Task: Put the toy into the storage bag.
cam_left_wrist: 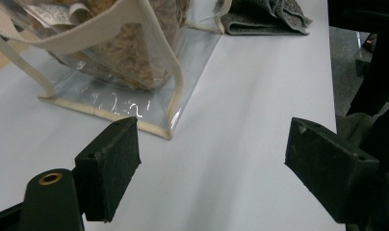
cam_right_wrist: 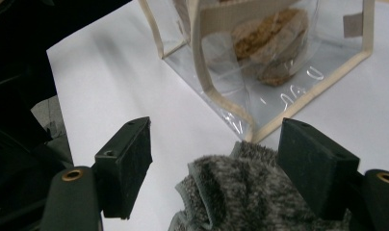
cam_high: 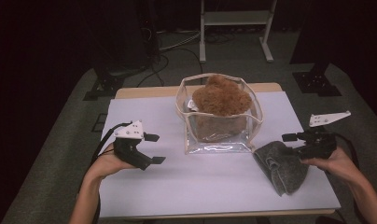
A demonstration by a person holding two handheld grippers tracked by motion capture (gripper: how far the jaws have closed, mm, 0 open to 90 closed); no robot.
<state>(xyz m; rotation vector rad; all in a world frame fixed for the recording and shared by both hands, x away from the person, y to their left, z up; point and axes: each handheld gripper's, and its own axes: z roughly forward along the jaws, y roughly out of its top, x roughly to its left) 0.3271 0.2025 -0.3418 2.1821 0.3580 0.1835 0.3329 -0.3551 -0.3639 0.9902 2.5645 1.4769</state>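
Bag [cam_high: 219,135] beside grey cloth [cam_high: 282,167]

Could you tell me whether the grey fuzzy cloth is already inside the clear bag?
No, the grey fuzzy cloth lies on the table just outside the clear bag, which holds only the brown plush toy.

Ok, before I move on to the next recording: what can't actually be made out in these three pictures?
- High view: the lower half of the brown plush toy is veiled by glare on the clear bag.
- Right gripper view: the near end of the grey fuzzy cloth is cut off by the bottom edge.
- Left gripper view: the printing on the bag's front is too small and glary to read.
- High view: the room behind the table is too dark to make out.
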